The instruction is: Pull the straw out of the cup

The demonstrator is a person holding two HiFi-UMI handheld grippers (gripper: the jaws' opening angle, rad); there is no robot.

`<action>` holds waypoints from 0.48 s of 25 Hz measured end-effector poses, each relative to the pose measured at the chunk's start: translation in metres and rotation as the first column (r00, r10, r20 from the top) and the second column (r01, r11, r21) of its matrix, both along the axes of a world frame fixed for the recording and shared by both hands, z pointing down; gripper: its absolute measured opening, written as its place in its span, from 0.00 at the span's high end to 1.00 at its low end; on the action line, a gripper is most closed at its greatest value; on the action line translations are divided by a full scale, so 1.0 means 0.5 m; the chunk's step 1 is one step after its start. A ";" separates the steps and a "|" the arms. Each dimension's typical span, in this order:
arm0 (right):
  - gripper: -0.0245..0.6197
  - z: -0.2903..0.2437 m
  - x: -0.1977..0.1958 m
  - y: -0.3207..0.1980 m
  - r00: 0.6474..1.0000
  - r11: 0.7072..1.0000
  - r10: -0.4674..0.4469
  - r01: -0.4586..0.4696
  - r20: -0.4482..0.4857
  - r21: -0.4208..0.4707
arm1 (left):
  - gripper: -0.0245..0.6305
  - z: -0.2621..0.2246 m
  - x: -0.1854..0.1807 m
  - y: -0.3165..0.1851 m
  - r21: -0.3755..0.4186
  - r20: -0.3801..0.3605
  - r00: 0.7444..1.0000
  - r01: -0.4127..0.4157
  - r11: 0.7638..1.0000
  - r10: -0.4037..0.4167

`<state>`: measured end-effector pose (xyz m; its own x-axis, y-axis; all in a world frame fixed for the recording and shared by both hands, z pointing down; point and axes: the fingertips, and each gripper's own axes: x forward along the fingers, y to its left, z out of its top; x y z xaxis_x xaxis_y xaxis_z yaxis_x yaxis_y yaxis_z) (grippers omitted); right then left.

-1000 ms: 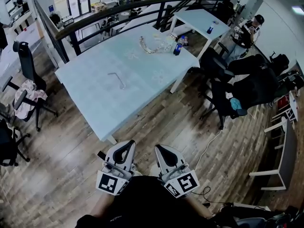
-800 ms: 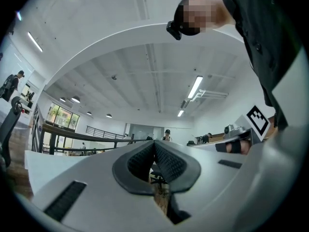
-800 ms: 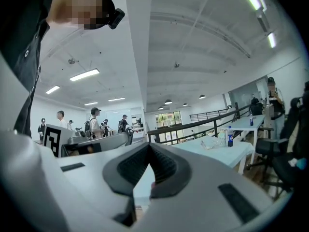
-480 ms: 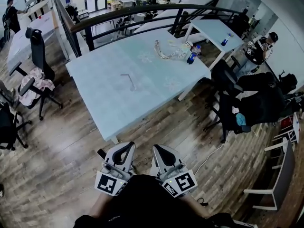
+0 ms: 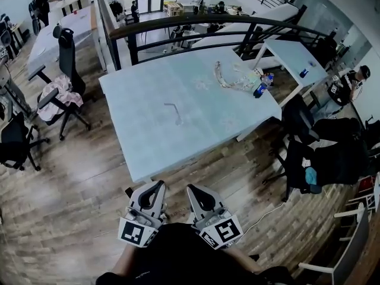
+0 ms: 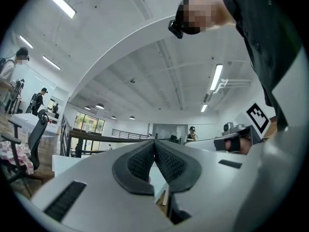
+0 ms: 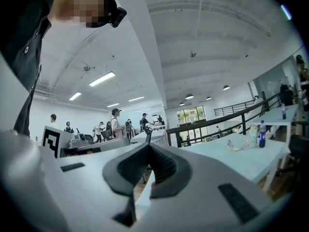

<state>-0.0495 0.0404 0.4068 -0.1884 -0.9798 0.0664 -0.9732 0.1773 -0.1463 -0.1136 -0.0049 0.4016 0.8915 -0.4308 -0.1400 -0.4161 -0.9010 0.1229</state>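
Bottle [image 5: 259, 88] w/ dark drink on table [image 5: 148, 132] corner, straw [image 5: 174, 111] well apart.

Ahead of you a pale blue desk [image 5: 148, 135] stands on the wooden floor [image 5: 71, 183]. Near its far right corner a dark bottle [image 5: 259, 88] with a blue label stands upright. To your left an office chair [image 5: 67, 52] carries what looks like a pinkish cloth [image 5: 57, 94]. Behind the desk runs a dark railing [image 5: 196, 22]. A smaller white desk [image 5: 291, 55] sits off to the right, with black chairs [image 5: 323, 159] nearer you.
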 end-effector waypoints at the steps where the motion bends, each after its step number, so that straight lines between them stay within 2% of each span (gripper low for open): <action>1: 0.95 -0.002 0.015 -0.007 1.000 1.000 -0.010 0.010 0.003 0.003 | 0.94 0.001 0.013 -0.004 -0.002 0.003 1.000 0.011 1.000 -0.011; 12: 0.95 0.006 0.191 -0.096 0.991 0.991 -0.133 0.134 0.024 -0.015 | 0.94 -0.006 0.183 -0.070 0.006 0.024 0.993 0.116 0.993 -0.116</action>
<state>0.0463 -0.0079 0.4098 -0.3191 -0.9447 0.0760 -0.9373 0.3027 -0.1726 -0.0221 -0.0401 0.3984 0.8388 -0.5307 -0.1214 -0.5204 -0.8471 0.1073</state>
